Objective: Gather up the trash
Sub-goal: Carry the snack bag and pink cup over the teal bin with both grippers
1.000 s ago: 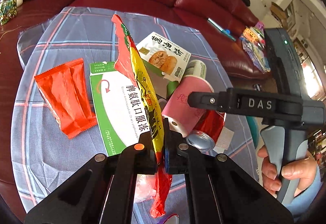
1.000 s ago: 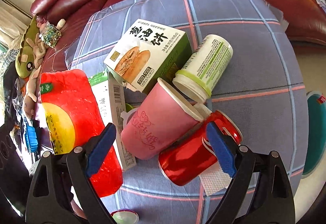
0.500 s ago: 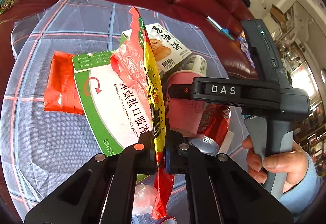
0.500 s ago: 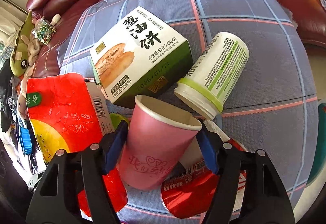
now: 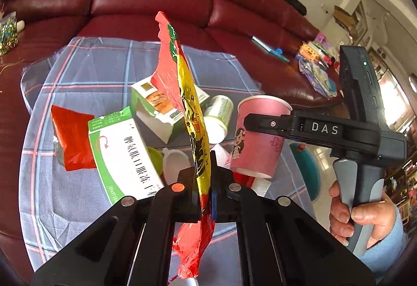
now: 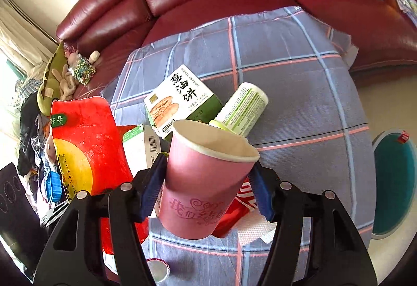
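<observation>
Holding trash in both grippers above the plaid tablecloth [image 5: 86, 72].

From the left wrist view, the left gripper [image 5: 203, 176] is clenched on a red and yellow snack wrapper [image 5: 190, 114], which stands upright between its fingers with a crumpled tail hanging below; beyond the wrapper on the cloth lie a green and white medicine box [image 5: 122, 150], a red packet [image 5: 70, 140] to that box's left, a biscuit box [image 5: 161, 109] and a white bottle [image 5: 219, 114] on its side. To the wrapper's right the right gripper [image 5: 260, 124] grasps a pink paper cup [image 5: 258, 140], off the cloth. From the right wrist view, the cup [image 6: 206, 181] sits mouth up, pinched between the blue pads [image 6: 153, 187], with a red can [image 6: 234, 210] lying just behind it and the wrapper to its left.
</observation>
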